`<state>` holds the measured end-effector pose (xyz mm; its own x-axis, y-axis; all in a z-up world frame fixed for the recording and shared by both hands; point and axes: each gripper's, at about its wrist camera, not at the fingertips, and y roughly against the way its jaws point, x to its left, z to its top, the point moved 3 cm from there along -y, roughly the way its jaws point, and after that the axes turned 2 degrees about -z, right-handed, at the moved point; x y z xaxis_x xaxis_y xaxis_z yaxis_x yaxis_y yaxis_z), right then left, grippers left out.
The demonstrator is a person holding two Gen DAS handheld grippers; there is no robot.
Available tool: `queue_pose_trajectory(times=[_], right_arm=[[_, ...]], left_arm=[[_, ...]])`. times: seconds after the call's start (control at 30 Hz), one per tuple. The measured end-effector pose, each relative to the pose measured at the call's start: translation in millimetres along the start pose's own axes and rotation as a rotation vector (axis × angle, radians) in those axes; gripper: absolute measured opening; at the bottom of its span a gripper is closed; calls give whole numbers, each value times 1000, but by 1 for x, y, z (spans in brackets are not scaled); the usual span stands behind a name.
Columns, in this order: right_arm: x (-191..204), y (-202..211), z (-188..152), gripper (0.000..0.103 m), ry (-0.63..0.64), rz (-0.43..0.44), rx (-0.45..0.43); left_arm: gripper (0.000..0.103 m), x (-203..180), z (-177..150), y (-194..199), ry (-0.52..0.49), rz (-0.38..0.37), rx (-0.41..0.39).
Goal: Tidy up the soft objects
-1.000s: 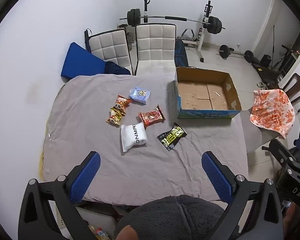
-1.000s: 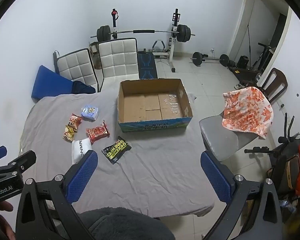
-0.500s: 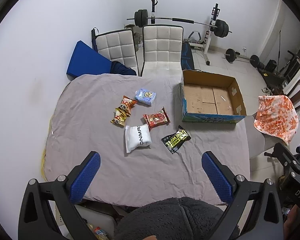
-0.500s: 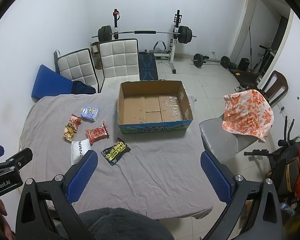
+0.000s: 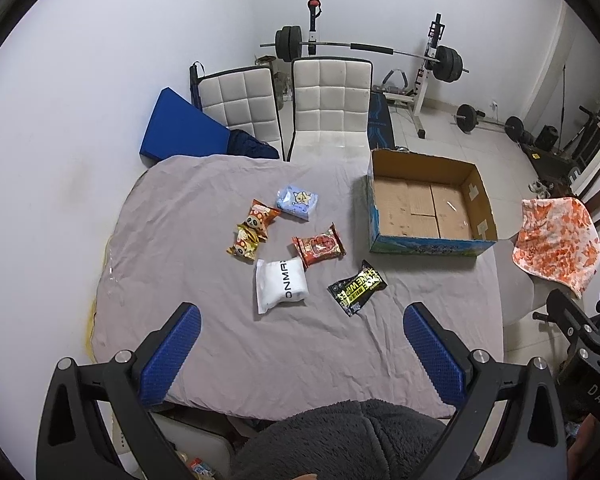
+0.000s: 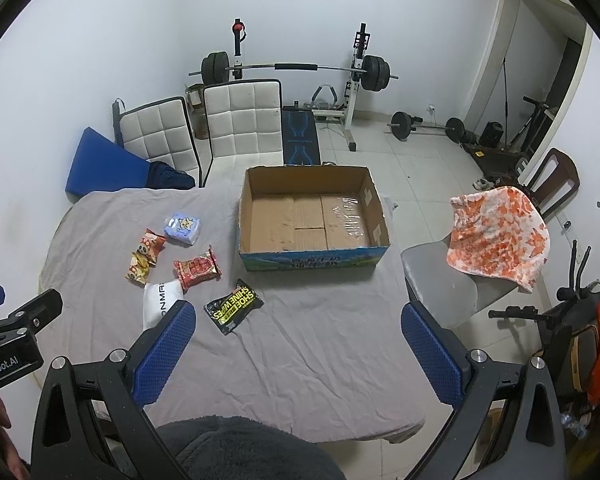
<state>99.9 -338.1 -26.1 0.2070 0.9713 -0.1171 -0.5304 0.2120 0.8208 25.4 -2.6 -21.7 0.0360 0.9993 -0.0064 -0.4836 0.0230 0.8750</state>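
Observation:
Several soft packets lie on the grey-covered table [image 5: 188, 240]: a white pouch [image 5: 280, 285], a black-and-yellow wipes packet [image 5: 357, 287], a red snack packet [image 5: 319, 245], two orange snack packets [image 5: 253, 229] and a light blue tissue pack [image 5: 297, 201]. An empty cardboard box [image 5: 428, 210] stands to their right; it also shows in the right wrist view [image 6: 312, 220]. My left gripper [image 5: 300, 354] is open and empty, high above the table's near edge. My right gripper [image 6: 300, 350] is open and empty too, with the white pouch [image 6: 158, 306] behind its left finger.
Two white padded chairs [image 5: 284, 108] and a blue mat [image 5: 180, 130] stand behind the table. A grey chair with an orange-patterned towel [image 6: 500, 236] is at the right. A barbell rack [image 6: 300, 70] and weights sit at the back wall.
Both views have shifted slightly: the table and box sit a little farther right and lower in the left wrist view. Nothing on the table has moved. Both grippers stay open.

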Motion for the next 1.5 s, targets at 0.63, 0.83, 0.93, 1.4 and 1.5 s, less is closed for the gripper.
queue_pose_trajectory(times=[0.63,0.83,0.93,1.4,1.5], right_arm=[[0,1,2,103,2,-8,-3],[-2,1,5,103,3,-8,-4],[-2,1,5,103,2,-10,-5],[-1,0,5,103,4,-9,1],[-1,0,6,103,3,-9,0]], left_arm=[[103,-8,3,0,-9,1,-10],[103,-8,3,-1,-10,-5,-8],[103,-8,3,0,-9,-6,-9],[103,-12,2,-2,-10,-17,-7],[103,-14,3,-3,-13,-20,-5]])
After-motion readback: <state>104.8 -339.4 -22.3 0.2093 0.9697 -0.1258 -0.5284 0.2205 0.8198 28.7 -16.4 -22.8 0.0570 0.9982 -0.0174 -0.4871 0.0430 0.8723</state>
